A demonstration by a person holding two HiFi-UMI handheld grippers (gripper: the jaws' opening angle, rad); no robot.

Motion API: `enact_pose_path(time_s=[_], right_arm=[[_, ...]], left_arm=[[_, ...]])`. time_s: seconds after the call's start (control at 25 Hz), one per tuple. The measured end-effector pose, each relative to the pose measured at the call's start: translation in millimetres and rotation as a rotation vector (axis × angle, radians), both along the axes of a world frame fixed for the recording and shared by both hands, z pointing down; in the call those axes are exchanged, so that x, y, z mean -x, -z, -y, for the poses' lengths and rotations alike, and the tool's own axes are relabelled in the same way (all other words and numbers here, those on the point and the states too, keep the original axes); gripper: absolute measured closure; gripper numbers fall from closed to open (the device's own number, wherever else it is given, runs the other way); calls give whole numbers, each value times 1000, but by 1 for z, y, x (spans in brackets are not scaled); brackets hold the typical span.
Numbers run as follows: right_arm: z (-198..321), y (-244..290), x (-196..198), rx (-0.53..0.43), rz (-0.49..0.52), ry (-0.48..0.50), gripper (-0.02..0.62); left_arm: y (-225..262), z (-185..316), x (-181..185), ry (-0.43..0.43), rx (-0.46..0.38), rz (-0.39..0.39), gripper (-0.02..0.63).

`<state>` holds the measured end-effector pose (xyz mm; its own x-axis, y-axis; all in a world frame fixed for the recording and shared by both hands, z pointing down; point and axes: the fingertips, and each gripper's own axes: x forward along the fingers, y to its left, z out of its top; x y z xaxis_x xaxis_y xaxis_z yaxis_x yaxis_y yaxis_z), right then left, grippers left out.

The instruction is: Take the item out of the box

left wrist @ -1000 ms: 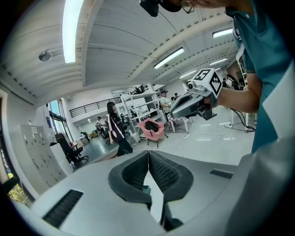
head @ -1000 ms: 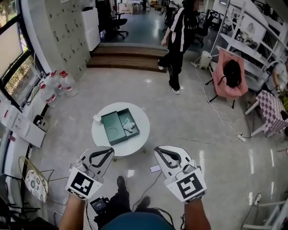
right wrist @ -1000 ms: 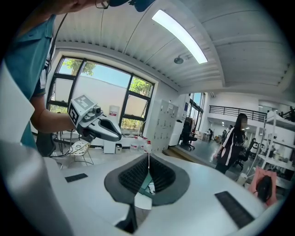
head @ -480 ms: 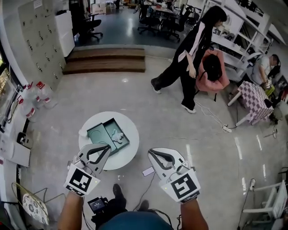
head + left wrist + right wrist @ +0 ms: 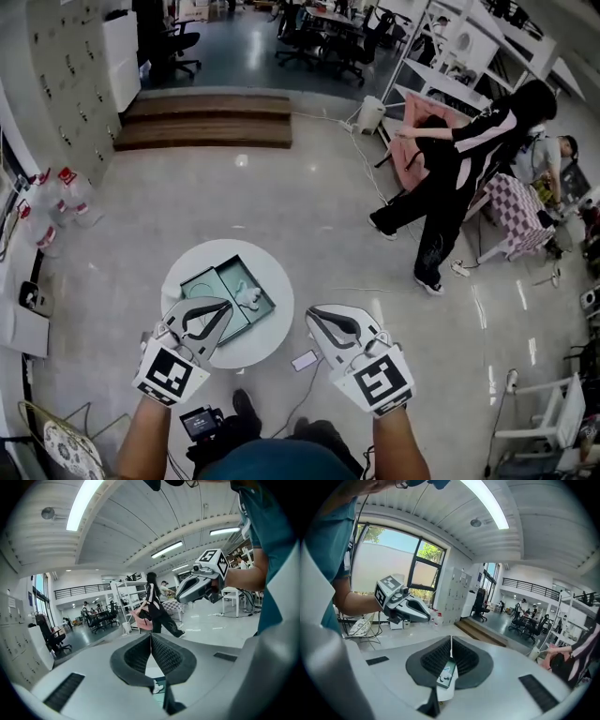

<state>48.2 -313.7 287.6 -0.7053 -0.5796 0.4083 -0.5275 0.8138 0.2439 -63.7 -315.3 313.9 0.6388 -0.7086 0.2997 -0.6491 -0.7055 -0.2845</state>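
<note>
A round white table (image 5: 272, 323) stands on the floor in front of me in the head view. On it lies an open green box (image 5: 217, 289) with a small white item (image 5: 249, 298) inside its right half. My left gripper (image 5: 225, 306) hovers over the table's near edge, shut and empty. My right gripper (image 5: 312, 313) hangs just right of the table, shut and empty. In the left gripper view the pads (image 5: 159, 653) meet, and the right gripper (image 5: 201, 581) shows beyond them. The right gripper view shows the box (image 5: 448, 671) between its closed jaws.
A person in black and white (image 5: 450, 192) strides at the right near a pink chair (image 5: 412, 131) and a checkered table (image 5: 530, 211). Water bottles (image 5: 56, 192) stand at the left. Steps (image 5: 202, 120) lie beyond. A card (image 5: 305, 360) and cables lie on the floor.
The person has walked from the back to the right of the room. My view has shifted, so the table now sits lower left. Both grippers stay shut, side by side.
</note>
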Motion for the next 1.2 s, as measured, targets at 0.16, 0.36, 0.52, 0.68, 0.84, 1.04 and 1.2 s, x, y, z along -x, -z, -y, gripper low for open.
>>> enact_pose_path(time_s=[0.16,0.36,0.52,0.68,0.84,1.04,1.2], right_arm=[[17,-11,24,19,-10,12,555],[46,-28,52,21,-20,79,555],[64,-45,81,57,-18,148,555],[86,-69,94,78,-26,221,555],[106,-104,103,107,-38,275,555],[131,-147,116,151,-66,323,554],[148,-189,121,189,-88,350,554]], left_arm=[[-6,10,24,11,10,-9,586],[-18,21,57,65,28,5,586],[-30,23,86,151,52,8,584],[-48,26,97,226,84,4,584],[-73,30,104,281,107,9,586],[-103,39,114,331,153,6,584],[-129,48,119,354,180,12,584]])
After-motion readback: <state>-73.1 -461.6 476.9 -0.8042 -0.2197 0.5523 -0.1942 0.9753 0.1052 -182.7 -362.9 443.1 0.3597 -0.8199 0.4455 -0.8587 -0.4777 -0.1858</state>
